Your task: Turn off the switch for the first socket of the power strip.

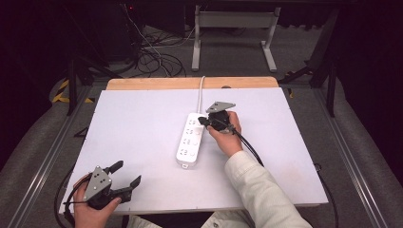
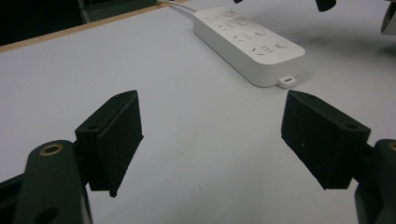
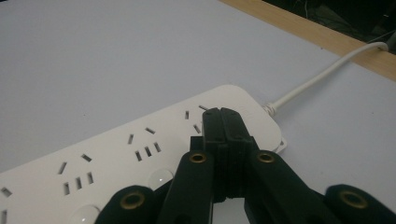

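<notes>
The white table (image 1: 142, 142) carried a white power strip (image 1: 190, 140) near its middle, lying lengthwise away from the person, its white cord (image 1: 201, 92) running off over the far wooden edge. The strip had a row of sockets, each with a round button beside it.

The right gripper (image 1: 203, 120) was at the far end of the strip, with its jaws clenched together and nothing between them; in the right gripper view the closed tips (image 3: 223, 116) hung over the last socket, nearest the cord, and whether they touched the casing could not be told. The left gripper (image 1: 127, 175) rested at the near left corner of the table, well apart from the strip, jaws spread wide and empty.

By the look of it, the step in hand was bringing the closed tips down onto the strip's far end, most likely to press a socket's switch button. The next move would call for shifting the tips sideways from the socket slots onto the round button, then a short, straight press without sliding the strip.
</notes>
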`<act>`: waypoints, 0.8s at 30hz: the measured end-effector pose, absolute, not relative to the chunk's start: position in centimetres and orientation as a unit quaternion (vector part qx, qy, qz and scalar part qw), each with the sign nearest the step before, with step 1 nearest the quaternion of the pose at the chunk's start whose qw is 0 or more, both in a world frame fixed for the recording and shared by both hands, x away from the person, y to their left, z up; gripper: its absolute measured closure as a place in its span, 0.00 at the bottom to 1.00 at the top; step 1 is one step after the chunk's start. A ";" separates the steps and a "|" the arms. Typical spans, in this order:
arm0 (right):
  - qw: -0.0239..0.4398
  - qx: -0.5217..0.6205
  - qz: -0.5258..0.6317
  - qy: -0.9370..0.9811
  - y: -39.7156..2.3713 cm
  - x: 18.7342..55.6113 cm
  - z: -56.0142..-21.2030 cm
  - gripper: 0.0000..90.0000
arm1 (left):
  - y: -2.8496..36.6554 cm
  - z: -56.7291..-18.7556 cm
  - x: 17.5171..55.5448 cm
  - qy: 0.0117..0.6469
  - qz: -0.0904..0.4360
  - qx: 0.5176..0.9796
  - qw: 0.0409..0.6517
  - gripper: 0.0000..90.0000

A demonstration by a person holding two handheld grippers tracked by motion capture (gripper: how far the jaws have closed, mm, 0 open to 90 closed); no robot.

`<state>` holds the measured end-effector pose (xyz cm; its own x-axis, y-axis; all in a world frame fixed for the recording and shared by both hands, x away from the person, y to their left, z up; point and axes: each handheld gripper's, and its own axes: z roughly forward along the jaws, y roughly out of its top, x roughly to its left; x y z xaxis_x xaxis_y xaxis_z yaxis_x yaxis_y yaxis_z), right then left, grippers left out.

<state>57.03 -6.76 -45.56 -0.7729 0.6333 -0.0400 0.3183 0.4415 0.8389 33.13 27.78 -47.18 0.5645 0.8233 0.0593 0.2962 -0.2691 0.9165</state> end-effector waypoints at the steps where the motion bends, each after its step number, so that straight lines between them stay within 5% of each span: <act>1: 0.178 0.288 0.443 0.830 -6.7 57.1 -45.7 1.00 | 27.8 -47.2 33.1 0.375 0.278 0.746 0.475 0.23; 24: 0.184 0.293 0.433 0.832 -6.0 57.7 -47.1 1.00 | 27.8 -47.2 33.1 0.373 0.279 0.748 0.473 0.23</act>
<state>57.68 -5.98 -47.12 -0.7611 0.6465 -0.0527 0.3278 0.4534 0.8288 33.15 27.77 -47.16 0.5665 0.8215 0.0648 0.2944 -0.2752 0.9152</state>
